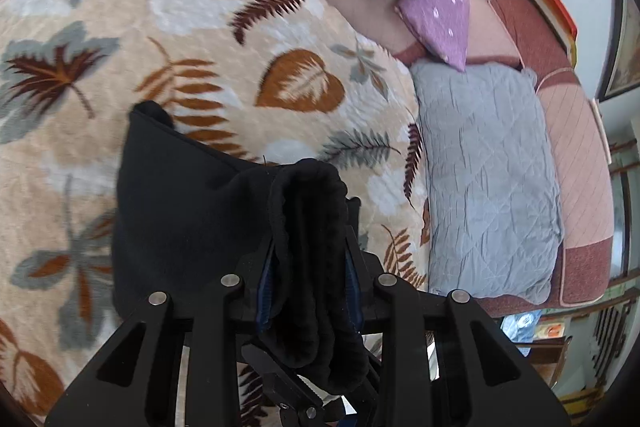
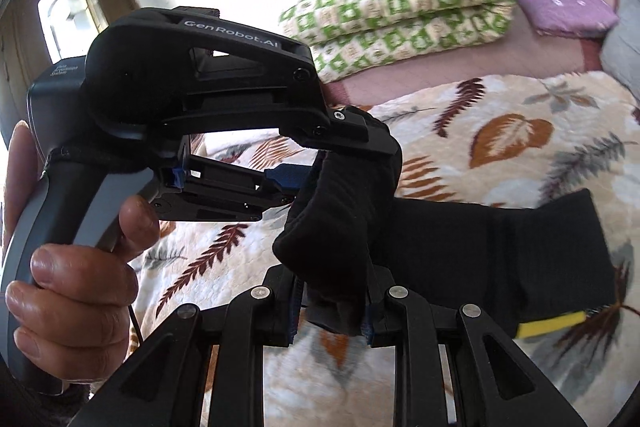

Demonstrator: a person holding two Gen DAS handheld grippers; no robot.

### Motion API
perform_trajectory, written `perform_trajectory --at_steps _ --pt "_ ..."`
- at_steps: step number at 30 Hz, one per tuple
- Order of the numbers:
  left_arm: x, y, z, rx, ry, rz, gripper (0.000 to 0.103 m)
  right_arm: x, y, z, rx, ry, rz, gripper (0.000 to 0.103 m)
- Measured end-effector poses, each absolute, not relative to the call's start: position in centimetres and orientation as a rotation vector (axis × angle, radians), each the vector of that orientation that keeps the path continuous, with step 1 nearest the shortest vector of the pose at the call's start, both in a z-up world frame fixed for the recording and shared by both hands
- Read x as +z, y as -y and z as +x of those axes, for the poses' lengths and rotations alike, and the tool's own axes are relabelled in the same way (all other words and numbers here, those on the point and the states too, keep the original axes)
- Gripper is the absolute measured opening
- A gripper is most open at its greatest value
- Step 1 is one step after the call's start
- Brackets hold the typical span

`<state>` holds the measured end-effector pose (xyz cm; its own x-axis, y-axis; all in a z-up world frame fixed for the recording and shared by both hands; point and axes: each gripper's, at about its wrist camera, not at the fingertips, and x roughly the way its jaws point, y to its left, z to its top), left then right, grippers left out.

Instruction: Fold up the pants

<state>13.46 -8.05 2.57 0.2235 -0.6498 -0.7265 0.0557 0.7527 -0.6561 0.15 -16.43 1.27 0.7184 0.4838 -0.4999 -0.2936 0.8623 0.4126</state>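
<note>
Leaf-print blanket covers the bed beneath both grippers. My left gripper is clamped on a bunched edge of the black pants, which hang down to its left over the blanket. My right gripper pinches another fold of the pants just beside the left gripper; fabric trails off right.

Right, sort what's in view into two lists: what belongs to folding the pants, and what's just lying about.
Belongs to the job:
- black pants, pinched by both grippers
- left gripper
- right gripper
- leaf-print blanket, the surface under the pants

Just lying about:
- green patterned quilt
- purple pillow
- grey quilted pillow
- books
</note>
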Motion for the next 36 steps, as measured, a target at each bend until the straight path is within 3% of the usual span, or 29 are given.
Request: perform_trajectory --at_steps 10,17,20,29,33,36 --pt "0.1 19.1 14.8 -0.547 -1.362 -0.415 0.027 -1.8 26.7 0.1 0.355 -0.628 0.541 0.023" --pt "-1.7 22.1 15.6 -0.490 -1.392 -0.308 0.027 -5.8 32.1 1.2 0.372 -0.663 0.783 0.026" --pt "-1.8 22.6 15.8 -0.498 -1.417 -0.293 0.034 -7.8 33.5 1.8 0.384 -0.682 0.923 0.027" --pt "1.5 19.5 15.3 -0.568 -1.398 -0.388 0.035 -9.8 36.2 0.9 0.423 -0.707 1.179 0.047" --pt "3.3 14.8 14.5 -0.580 -1.346 -0.457 0.035 -8.7 37.4 -0.2 0.419 -0.727 1.187 0.049" --pt "3.7 10.4 13.4 -0.560 -1.300 -0.492 0.049 -7.2 38.9 -1.3 0.415 -0.699 1.189 0.049"
